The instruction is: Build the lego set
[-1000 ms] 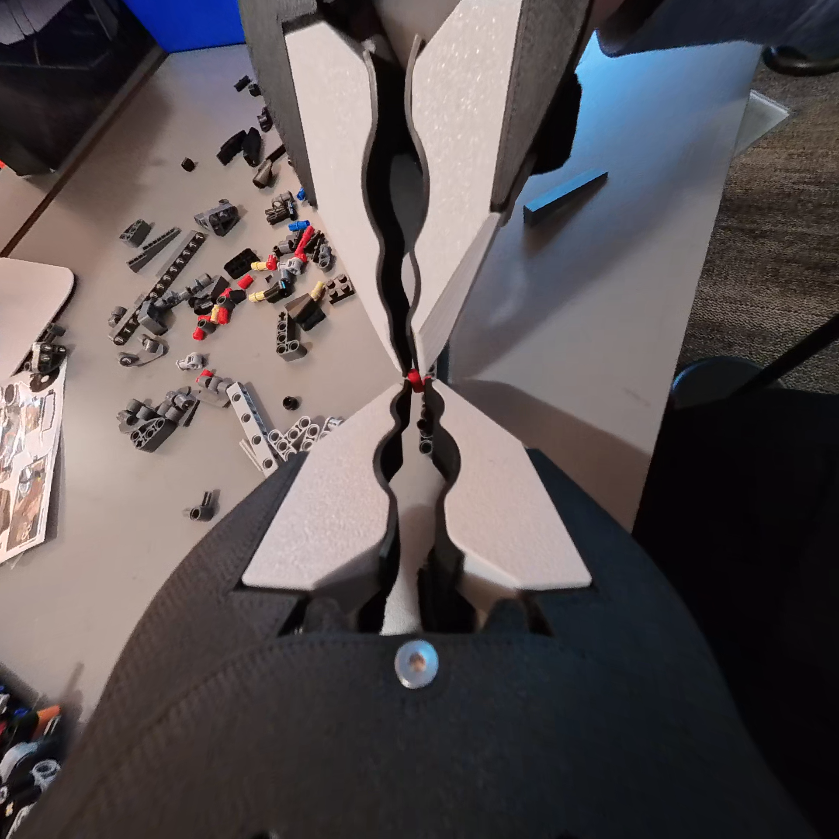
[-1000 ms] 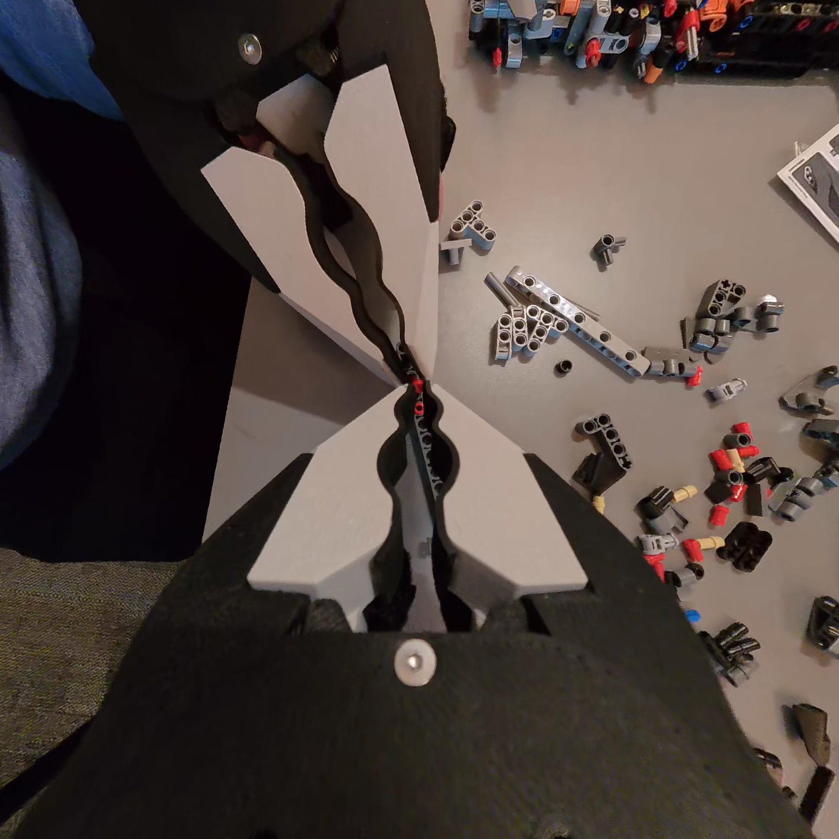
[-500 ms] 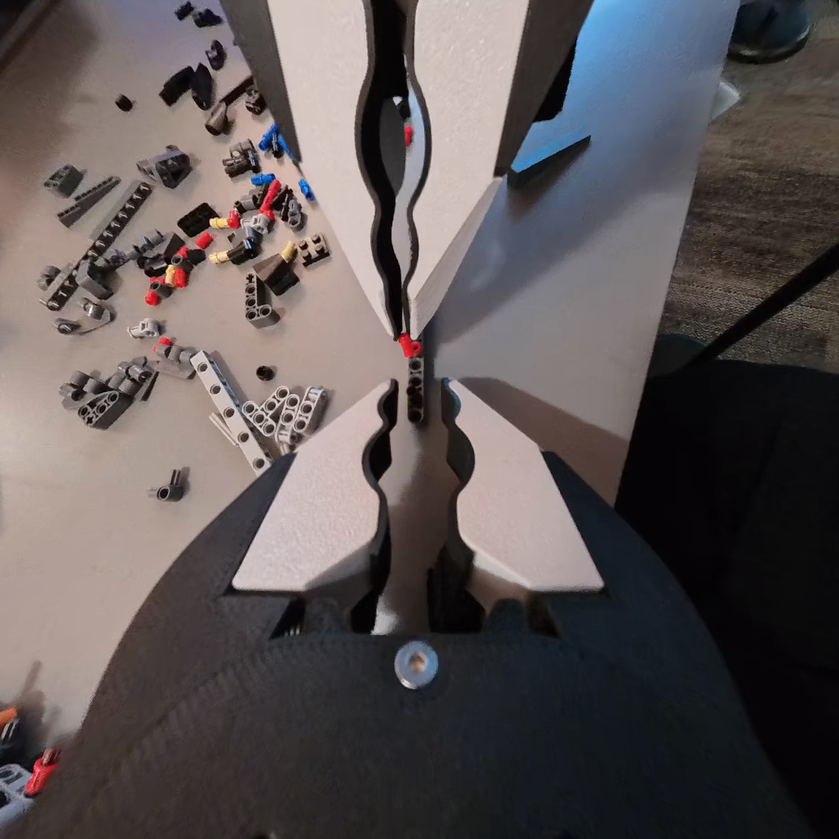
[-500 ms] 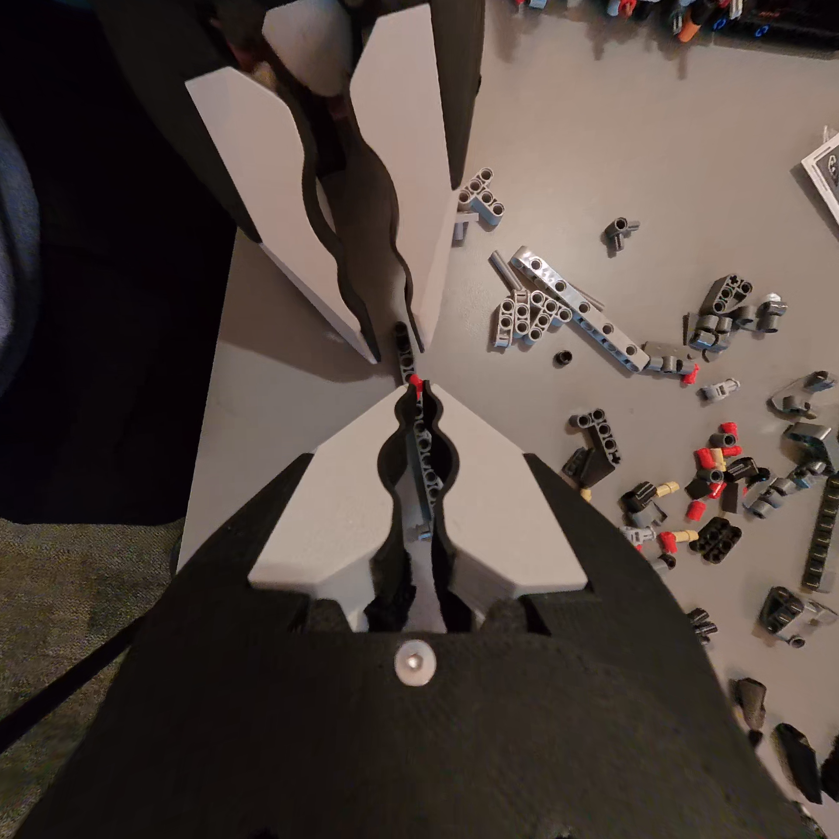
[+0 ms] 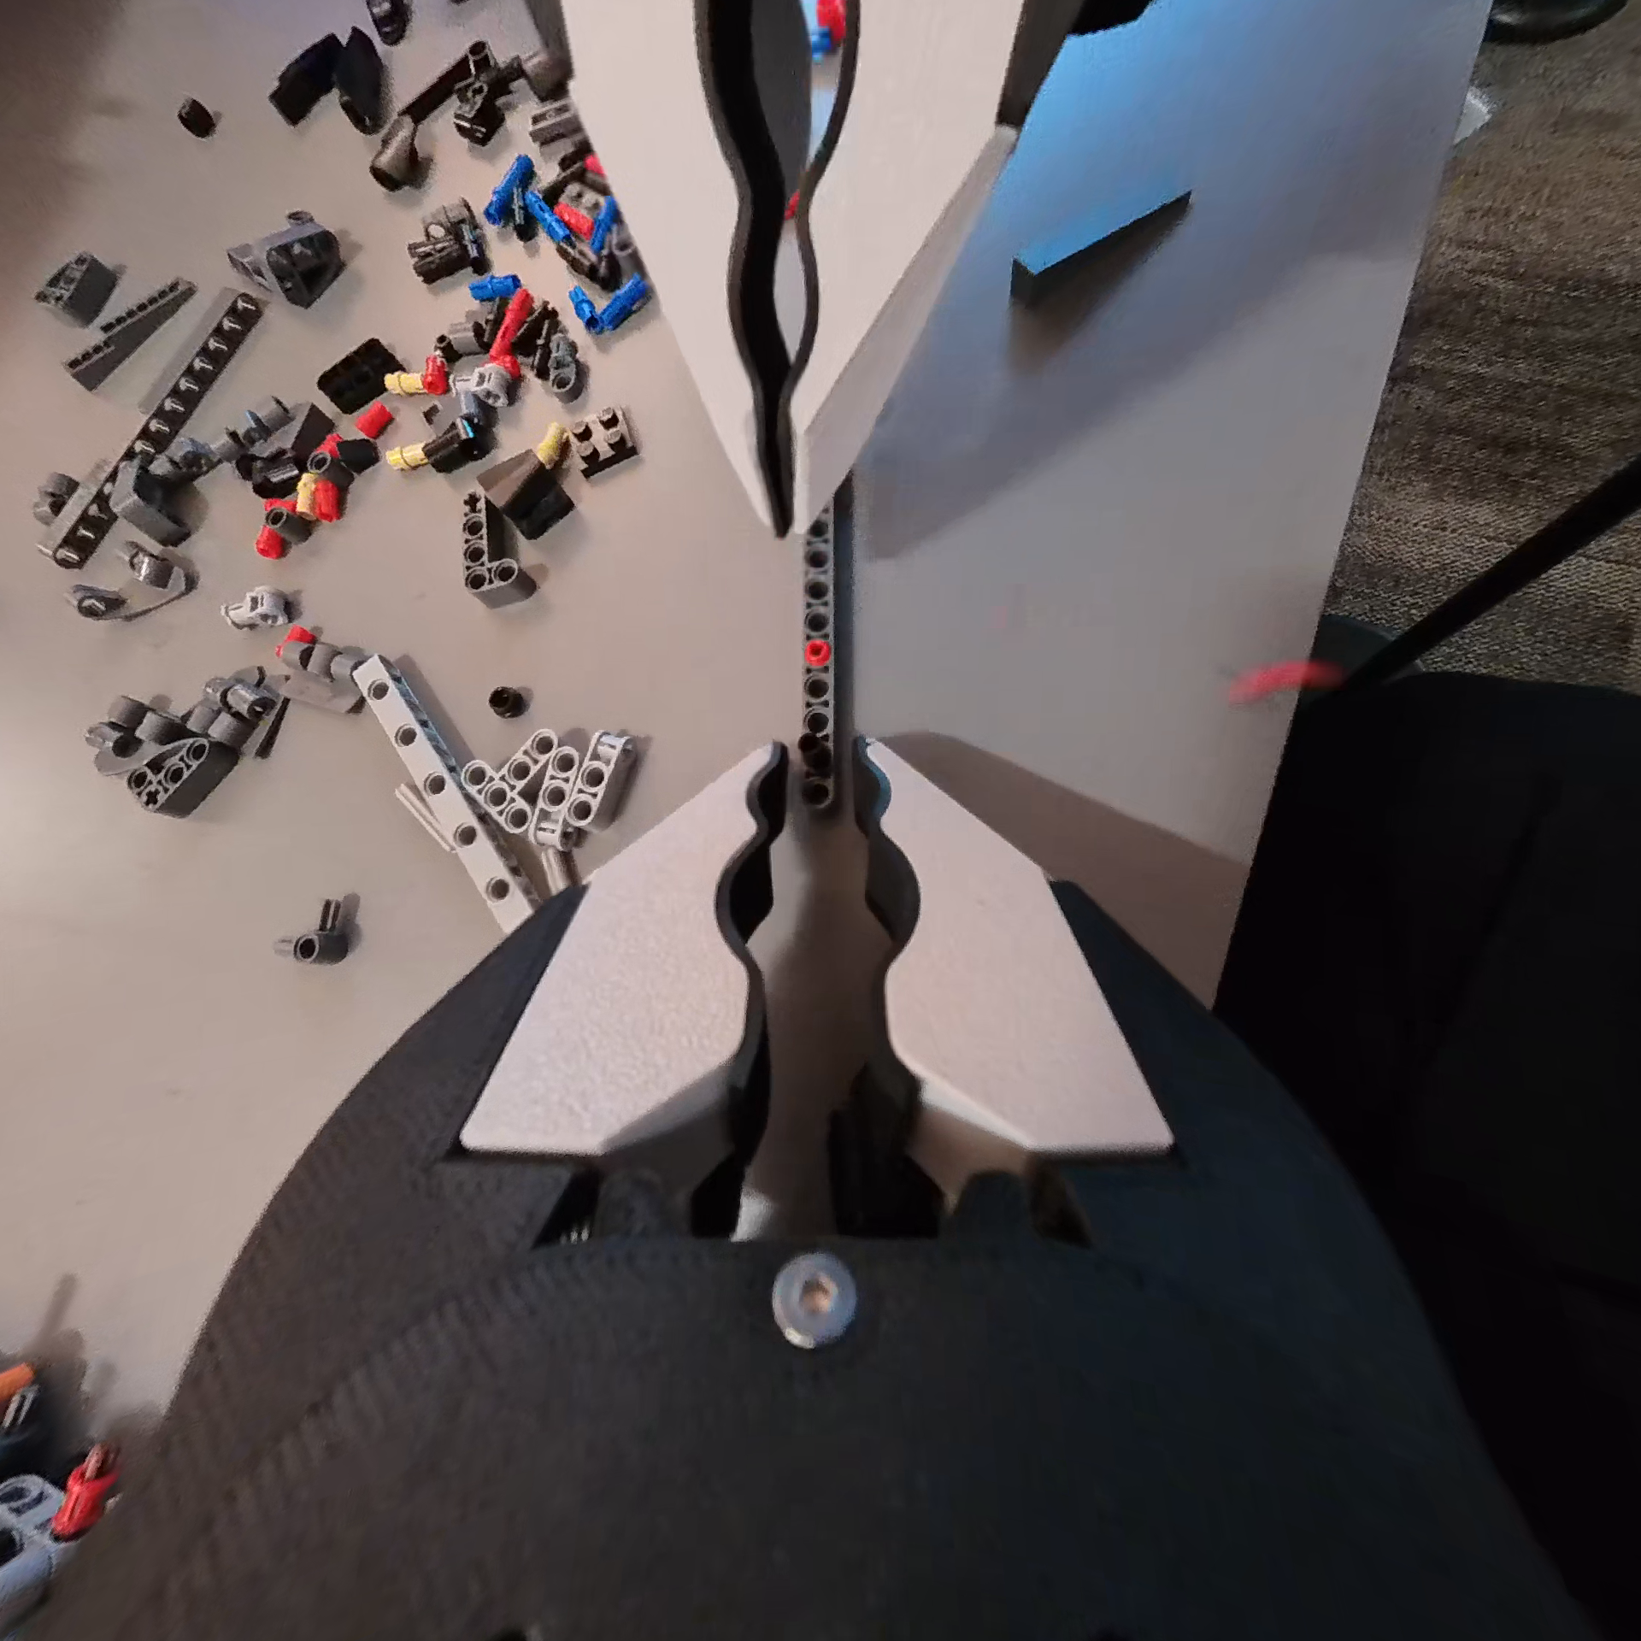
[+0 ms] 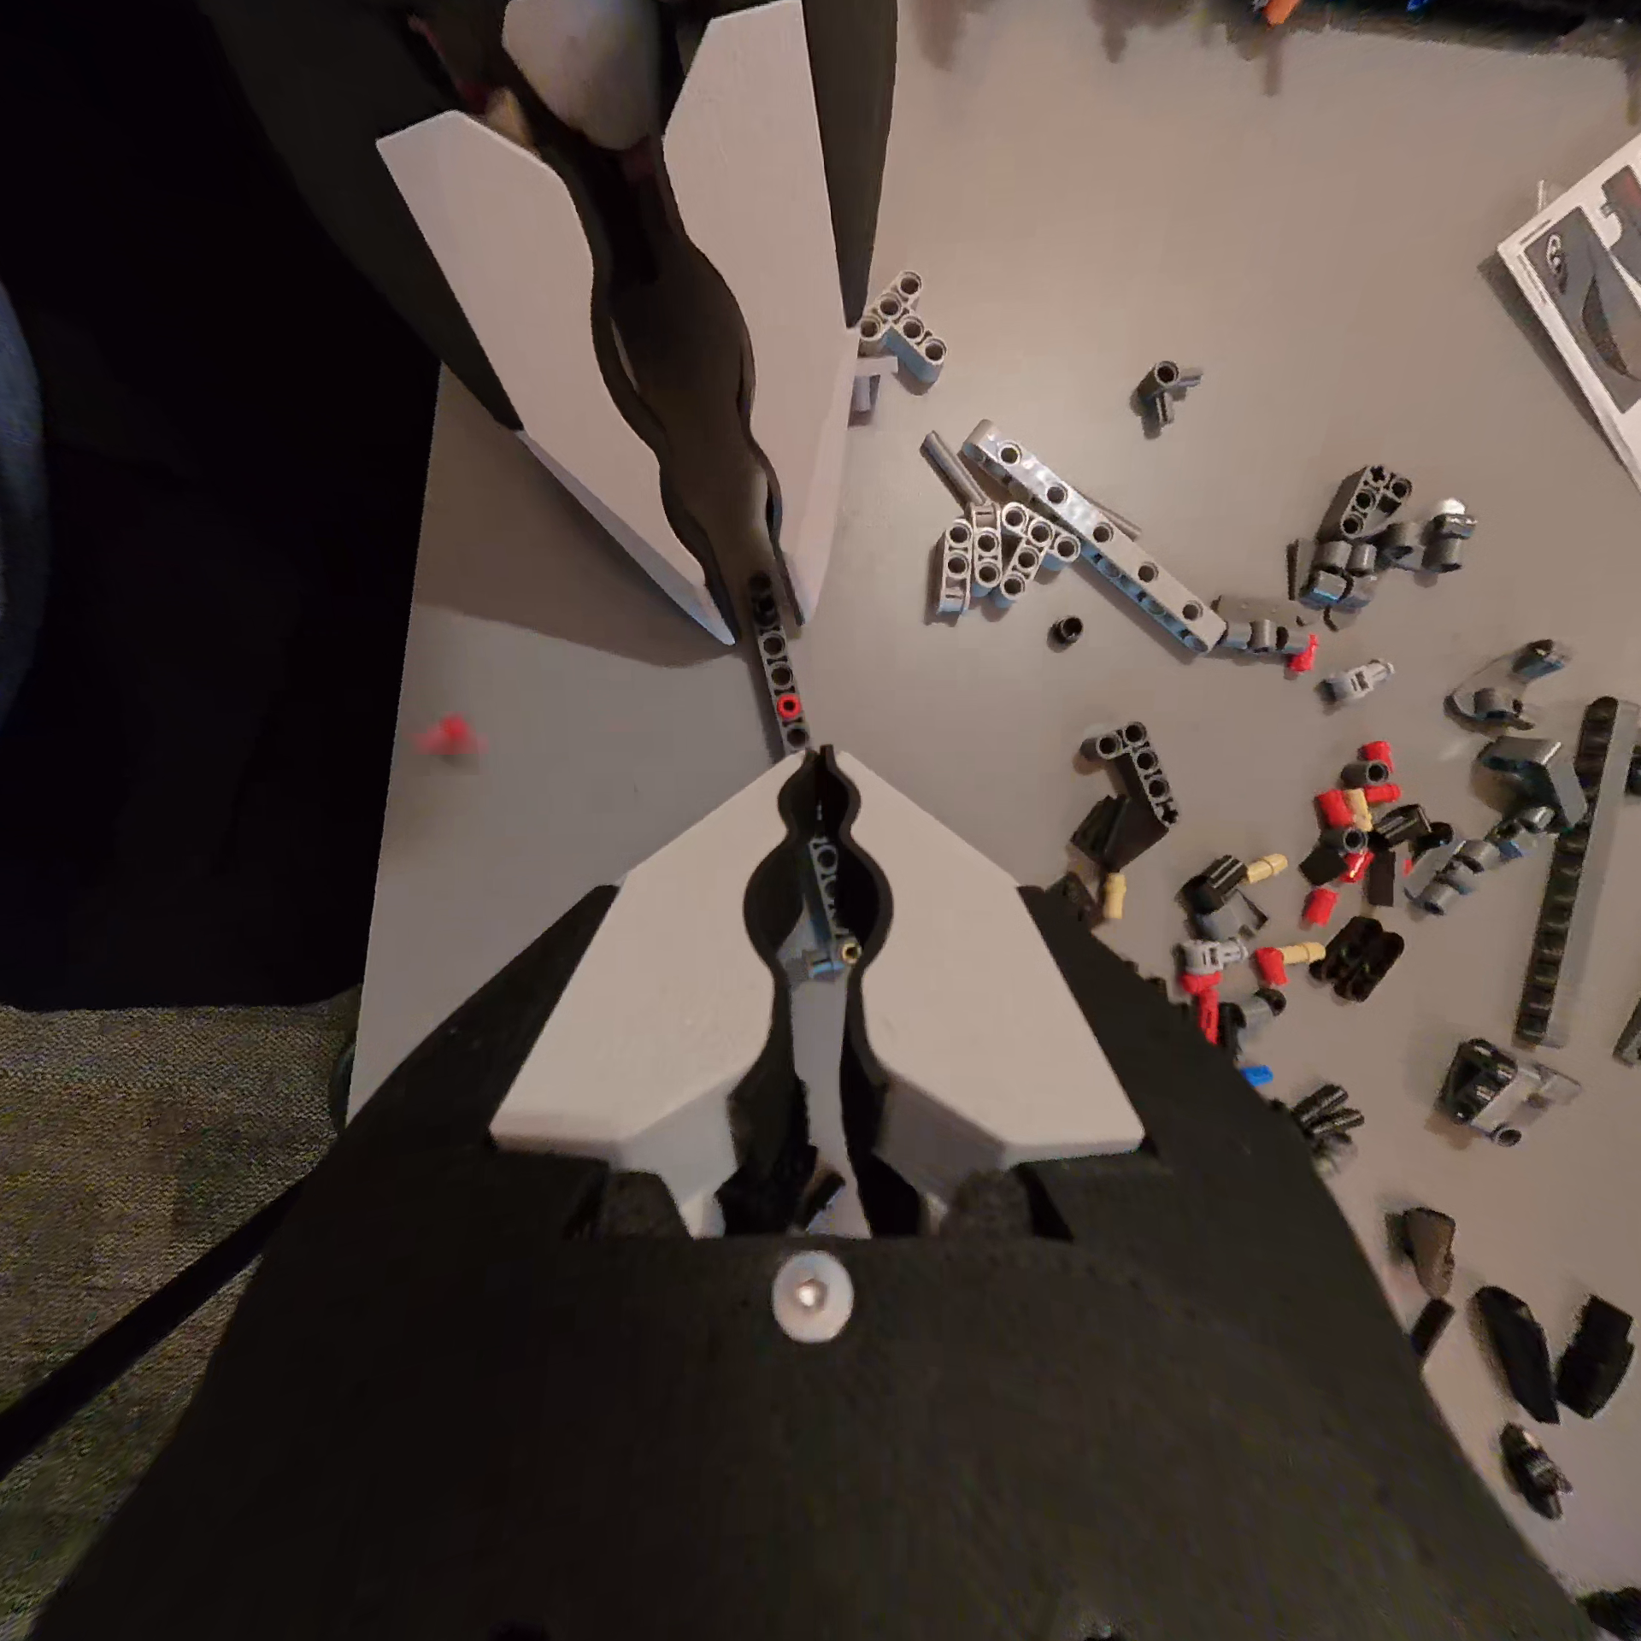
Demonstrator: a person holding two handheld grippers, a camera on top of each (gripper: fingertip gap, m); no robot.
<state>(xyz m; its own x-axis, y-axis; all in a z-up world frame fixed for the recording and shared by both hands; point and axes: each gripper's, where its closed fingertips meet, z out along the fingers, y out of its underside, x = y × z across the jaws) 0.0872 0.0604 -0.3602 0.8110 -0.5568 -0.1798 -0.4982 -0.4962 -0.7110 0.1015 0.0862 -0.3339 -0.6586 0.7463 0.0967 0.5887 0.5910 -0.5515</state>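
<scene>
A thin dark Lego beam (image 5: 817, 613) with a row of holes hangs between my two grippers above the grey table (image 5: 1066, 550). A red pin (image 5: 817, 653) sits in one hole. My right gripper (image 6: 819, 755) is shut on one end of the beam (image 6: 777, 666); it shows at the top of the left wrist view (image 5: 786, 524). My left gripper (image 5: 821, 755) is open, the beam's other end lying in the gap between its fingers. A blurred red piece (image 6: 448, 737) is near the table edge, also in the left wrist view (image 5: 1279, 684).
Several loose grey, black, red and blue parts (image 5: 444, 426) lie scattered on the table, with a long light grey beam (image 6: 1101, 542) among them. An instruction booklet (image 6: 1581, 266) lies at the far right. A black bar (image 5: 1101, 244) lies near the table edge, with carpet beyond. Across from one pair of fingers to the other is roughly 5 centimeters.
My left gripper has opened and the two grippers have drawn apart, baring more of the beam with the red pin in it. A red piece now shows blurred near the table edge.
</scene>
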